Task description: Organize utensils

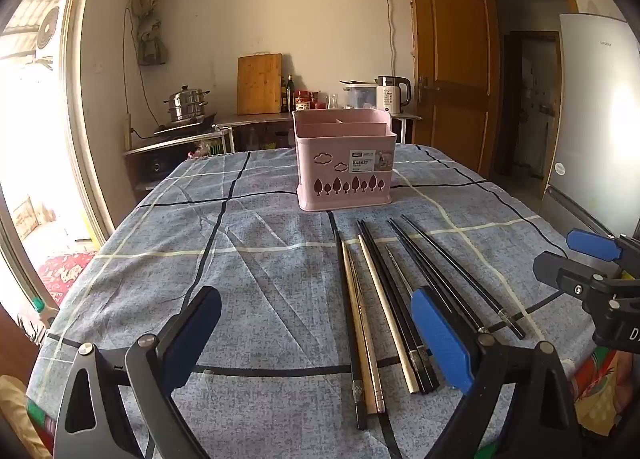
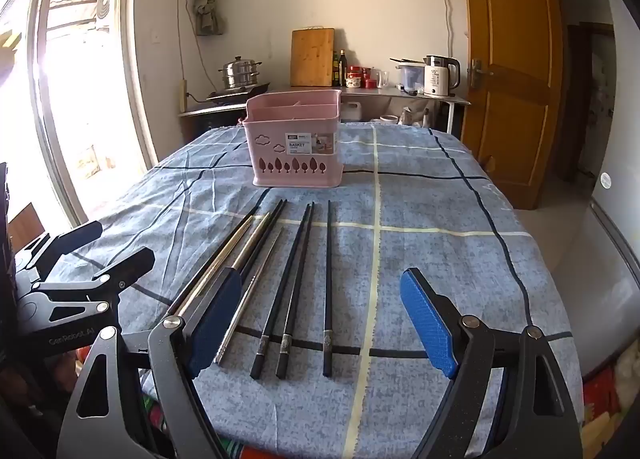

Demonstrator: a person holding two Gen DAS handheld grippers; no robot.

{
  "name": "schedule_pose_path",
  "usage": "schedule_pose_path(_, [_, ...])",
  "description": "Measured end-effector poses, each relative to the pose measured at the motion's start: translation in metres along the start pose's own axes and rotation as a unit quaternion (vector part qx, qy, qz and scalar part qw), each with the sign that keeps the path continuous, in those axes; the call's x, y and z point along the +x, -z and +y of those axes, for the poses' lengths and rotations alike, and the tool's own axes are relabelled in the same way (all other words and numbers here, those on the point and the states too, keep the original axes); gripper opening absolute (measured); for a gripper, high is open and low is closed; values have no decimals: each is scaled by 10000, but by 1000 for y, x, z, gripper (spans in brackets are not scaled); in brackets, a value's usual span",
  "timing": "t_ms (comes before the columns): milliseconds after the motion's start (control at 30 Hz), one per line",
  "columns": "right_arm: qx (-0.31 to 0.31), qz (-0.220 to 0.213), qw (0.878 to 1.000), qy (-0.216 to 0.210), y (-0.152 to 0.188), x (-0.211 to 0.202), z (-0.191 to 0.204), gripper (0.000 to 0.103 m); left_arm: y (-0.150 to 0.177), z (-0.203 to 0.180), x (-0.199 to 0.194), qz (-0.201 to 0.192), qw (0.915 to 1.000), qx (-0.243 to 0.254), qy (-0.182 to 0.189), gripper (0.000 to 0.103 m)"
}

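Observation:
A pink plastic utensil basket (image 1: 344,163) (image 2: 296,147) with inner compartments stands upright at the middle of the table, and nothing shows above its rim. In front of it several chopsticks lie side by side on the cloth: wooden and pale ones (image 1: 382,299) (image 2: 248,243), and black ones (image 1: 460,275) (image 2: 328,279). My left gripper (image 1: 316,299) (image 2: 122,241) hovers open over the near ends of the left-hand sticks and holds nothing. My right gripper (image 2: 320,279) (image 1: 554,251) hovers open over the black sticks, also with nothing in it.
The table (image 1: 240,259) wears a blue checked cloth. Behind it a counter (image 2: 400,93) carries a steamer pot, a cutting board, bottles and a kettle. A wooden door (image 2: 512,59) and a fridge (image 1: 596,119) are on the right. A bright glass door is on the left.

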State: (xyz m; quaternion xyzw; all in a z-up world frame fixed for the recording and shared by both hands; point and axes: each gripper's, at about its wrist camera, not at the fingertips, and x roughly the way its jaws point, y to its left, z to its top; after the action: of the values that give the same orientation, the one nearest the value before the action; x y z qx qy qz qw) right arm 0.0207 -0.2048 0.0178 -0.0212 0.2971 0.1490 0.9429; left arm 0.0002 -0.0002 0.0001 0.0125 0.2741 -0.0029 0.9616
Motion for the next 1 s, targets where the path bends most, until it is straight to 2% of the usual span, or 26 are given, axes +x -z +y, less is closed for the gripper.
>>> schedule_pose_path(1000, [30,25,10000,-13,-1,-2,0,82,-2,-2,-7,-134,9999,2,20,97])
